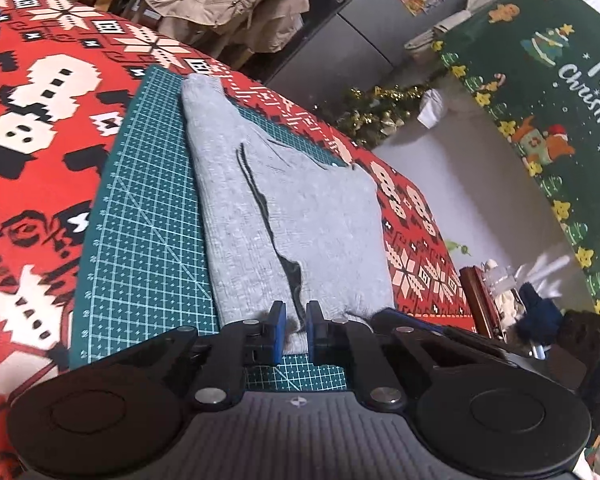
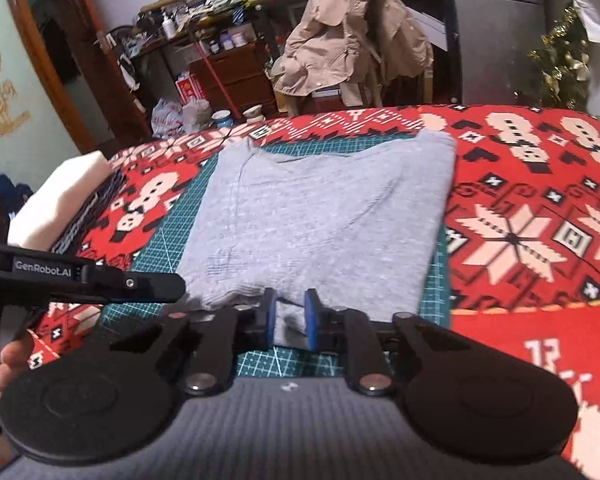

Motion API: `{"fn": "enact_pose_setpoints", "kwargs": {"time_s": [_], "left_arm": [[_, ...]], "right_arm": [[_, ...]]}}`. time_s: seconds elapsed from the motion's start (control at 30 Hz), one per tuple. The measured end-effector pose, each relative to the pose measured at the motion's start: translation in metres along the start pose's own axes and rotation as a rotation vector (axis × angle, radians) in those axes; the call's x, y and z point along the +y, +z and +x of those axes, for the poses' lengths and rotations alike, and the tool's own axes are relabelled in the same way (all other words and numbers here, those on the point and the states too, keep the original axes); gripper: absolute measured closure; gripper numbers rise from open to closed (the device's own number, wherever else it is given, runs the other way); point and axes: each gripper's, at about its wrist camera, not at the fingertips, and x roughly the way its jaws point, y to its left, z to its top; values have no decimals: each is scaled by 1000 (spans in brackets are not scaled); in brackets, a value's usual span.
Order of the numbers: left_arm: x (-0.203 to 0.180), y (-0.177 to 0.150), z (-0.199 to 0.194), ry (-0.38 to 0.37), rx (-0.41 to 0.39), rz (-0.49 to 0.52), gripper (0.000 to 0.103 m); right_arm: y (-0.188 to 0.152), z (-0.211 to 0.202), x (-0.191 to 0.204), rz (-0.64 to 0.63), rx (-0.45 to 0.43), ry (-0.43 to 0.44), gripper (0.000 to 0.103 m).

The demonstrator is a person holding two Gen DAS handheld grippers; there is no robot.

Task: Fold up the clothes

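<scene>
Left gripper (image 1: 296,330): pinched on near hem of grey garment (image 1: 284,208)
Right gripper (image 2: 291,322): pinched on same hem
Garment axis: stretching straight ahead, away from both

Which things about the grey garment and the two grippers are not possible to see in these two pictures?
- Left wrist view: the near hem of the grey garment is hidden behind the left gripper.
- Right wrist view: the right gripper covers the hem it pinches; motion blur hides fabric detail.
- Both views: layers folded underneath, facing the green cutting mat, are hidden.
- Garment type: cannot tell.
</scene>
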Motion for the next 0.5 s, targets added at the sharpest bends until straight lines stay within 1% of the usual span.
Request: {"fn": "enact_pose_setpoints", "kwargs": {"time_s": [0.03, 0.1, 0.2, 0.33, 0.43, 0.5], "left_arm": [[1, 0, 1, 3, 5, 0, 94], [1, 0, 3, 7, 18, 4, 94], [4, -3, 6, 14, 40, 3, 94], [15, -9, 3, -8, 49, -23, 96], [15, -13, -1, -4, 51, -9, 97], [11, -14, -6, -11, 33, 9, 97]], "right_arm": [[-1, 5, 2, -6, 9, -1, 100], [-4, 16, 3, -14, 31, -28, 103], [-6, 16, 6, -48, 22, -38, 103], [-14, 12, 12, -115, 38, -52, 103], [-18, 4, 11, -114, 49, -50, 101], [-20, -4, 11, -100, 33, -33, 101]]}}
